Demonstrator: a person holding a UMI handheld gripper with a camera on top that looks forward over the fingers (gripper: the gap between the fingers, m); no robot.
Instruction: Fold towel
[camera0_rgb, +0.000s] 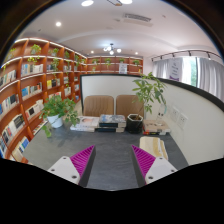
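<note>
My gripper (112, 160) hangs above a dark grey table (110, 145). Its two fingers with magenta pads (82, 158) stand wide apart, open, with nothing between them. A pale folded cloth, likely the towel (153, 146), lies on the table just beyond the right finger.
At the table's far edge stand a leafy potted plant (60, 108), a second plant (150, 92), a dark pot (134, 122) and some books or boxes (106, 124). Two tan chairs (98, 104) stand behind. Bookshelves (25, 90) line the left wall.
</note>
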